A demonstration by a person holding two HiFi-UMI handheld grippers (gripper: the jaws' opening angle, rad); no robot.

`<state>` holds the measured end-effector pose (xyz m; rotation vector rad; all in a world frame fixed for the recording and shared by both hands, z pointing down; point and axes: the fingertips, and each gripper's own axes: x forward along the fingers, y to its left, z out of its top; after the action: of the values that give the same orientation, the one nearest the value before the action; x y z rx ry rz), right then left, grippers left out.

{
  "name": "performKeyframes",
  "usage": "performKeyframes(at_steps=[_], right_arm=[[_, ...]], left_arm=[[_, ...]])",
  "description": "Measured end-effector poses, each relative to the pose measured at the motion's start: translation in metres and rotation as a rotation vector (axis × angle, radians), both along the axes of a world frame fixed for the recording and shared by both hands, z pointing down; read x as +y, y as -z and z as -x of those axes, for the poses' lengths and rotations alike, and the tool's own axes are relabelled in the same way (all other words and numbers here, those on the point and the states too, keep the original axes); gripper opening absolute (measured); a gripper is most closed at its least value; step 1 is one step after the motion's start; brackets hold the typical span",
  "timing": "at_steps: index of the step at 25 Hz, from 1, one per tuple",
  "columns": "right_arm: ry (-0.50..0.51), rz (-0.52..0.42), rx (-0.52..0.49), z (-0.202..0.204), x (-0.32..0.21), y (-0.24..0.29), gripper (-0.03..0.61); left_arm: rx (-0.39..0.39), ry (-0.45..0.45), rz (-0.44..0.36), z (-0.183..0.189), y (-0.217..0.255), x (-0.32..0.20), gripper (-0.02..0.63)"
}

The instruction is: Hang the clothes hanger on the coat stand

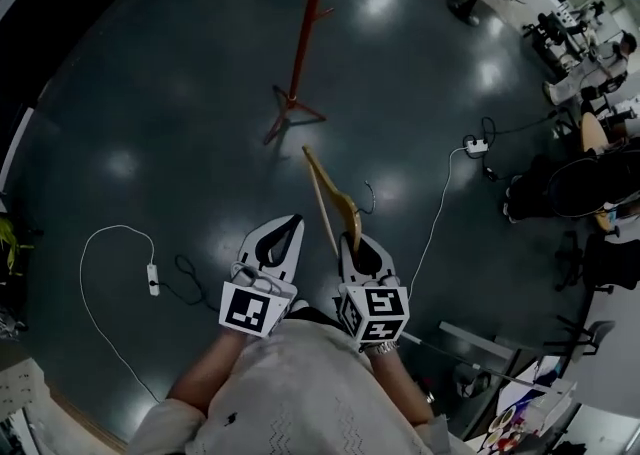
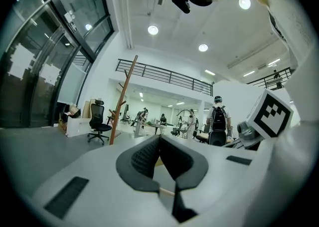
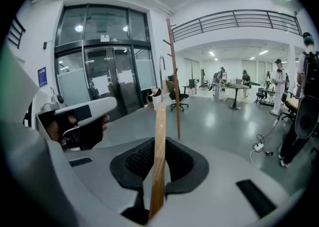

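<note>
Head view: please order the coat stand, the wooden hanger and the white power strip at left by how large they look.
1. coat stand
2. wooden hanger, nearer the camera, which enlarges it
3. white power strip, clearly smallest

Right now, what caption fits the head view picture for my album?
The right tool holds a wooden hanger, with the red coat stand standing ahead on the dark floor.
</note>
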<state>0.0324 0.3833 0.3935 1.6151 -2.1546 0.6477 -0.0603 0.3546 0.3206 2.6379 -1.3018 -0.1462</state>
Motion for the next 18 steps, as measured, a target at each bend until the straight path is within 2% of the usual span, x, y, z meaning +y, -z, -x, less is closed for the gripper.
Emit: performKeyframes(at_steps=[6,10,13,18], right_arm=[[-0.075,-0.055,0.016,0.024,-0.076,0.022,0.069],[-0.096,-0.059,0.026,0.035,-0.11,0.026,0.069],[-0.087,-0.048,0.038,0.038,-0.133,0.026,0.069],[-0.072,-0.021,0.046,0.03,-0.181,0.01,0.069]], left_arm=[[0.013,-0.062,-0.041,0.031,0.017,-0.072,0.012],[-0.023,-0.073,-0.017,0.051,0.013,-0.105,0.012],[-0.059,-0.082,0.006,0.054,0.007,-0.127,0.012],[-0.06,-0.069,0.011,0.047,0.0,-0.174,0.012]])
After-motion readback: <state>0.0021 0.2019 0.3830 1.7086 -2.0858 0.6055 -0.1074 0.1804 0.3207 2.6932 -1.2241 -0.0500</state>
